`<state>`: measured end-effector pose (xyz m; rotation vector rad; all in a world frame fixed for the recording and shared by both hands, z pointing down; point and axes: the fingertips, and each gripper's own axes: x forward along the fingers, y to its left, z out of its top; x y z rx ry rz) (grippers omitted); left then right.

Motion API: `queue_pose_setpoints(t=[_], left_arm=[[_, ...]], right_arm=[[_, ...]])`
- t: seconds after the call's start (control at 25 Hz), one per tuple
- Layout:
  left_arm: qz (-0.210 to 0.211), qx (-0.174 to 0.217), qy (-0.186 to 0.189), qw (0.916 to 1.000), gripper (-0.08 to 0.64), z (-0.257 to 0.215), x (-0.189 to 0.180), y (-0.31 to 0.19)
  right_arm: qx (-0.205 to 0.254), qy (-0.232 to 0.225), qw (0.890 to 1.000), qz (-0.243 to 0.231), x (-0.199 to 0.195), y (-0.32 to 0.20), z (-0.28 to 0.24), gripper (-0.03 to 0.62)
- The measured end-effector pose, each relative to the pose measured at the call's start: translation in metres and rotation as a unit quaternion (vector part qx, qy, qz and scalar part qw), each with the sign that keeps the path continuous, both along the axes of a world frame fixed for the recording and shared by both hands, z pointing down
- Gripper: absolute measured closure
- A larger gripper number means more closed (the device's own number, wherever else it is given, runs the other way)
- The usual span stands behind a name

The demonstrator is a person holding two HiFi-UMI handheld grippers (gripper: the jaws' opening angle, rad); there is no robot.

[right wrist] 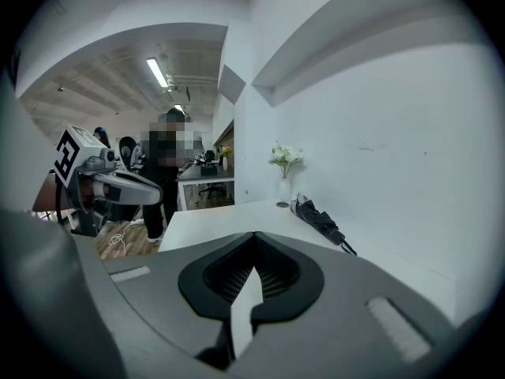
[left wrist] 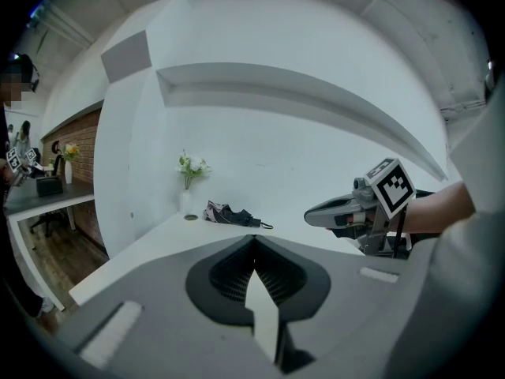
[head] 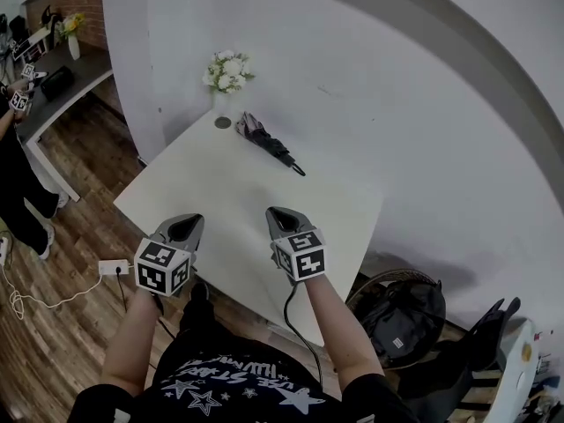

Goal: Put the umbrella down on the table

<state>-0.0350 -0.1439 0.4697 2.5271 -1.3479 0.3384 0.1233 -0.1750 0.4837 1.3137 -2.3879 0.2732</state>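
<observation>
- Head view: I see two grippers, the left hand-held gripper (head: 187, 227) and the right hand-held gripper (head: 284, 218), side by side above the near edge of the one white tabletop (head: 220, 192).
- One folded dark umbrella (head: 269, 143) lies flat on the far part of the tabletop, close to the wall (head: 397, 104) and well apart from both grippers.
- By the umbrella's far end I count one vase of white flowers (head: 227, 74) and one small round disc (head: 222, 122).
- Left gripper view: my left jaws are pressed together with nothing between them. The single umbrella lies ahead on the tabletop, just right of the vase and the disc. The right hand-held gripper hangs off to the right.
- Right gripper view: my right jaws are also pressed together and empty. The umbrella lies ahead and slightly right, its strap end nearer to me. One person (right wrist: 164, 181) stands beyond the tabletop at the left.
</observation>
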Motion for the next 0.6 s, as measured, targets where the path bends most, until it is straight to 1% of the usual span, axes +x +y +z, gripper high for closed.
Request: queue_pose_setpoints(t=[0.16,0.32,0.6], left_arm=[[-0.013,0.0,0.003,0.9999,0.557,-0.001,0.002,0.03],[-0.021,-0.001,0.004,0.9998,0.557,0.001,0.006,0.055],[-0.03,-0.004,0.003,0.9995,0.557,0.005,0.013,0.086]], right_arm=[[0.004,-0.001,1.0,-0.007,0.006,0.034,0.001,0.58],[-0.005,-0.005,1.0,-0.006,0.016,0.061,0.009,0.58],[-0.007,-0.016,1.0,-0.002,0.026,0.088,0.012,0.58]])
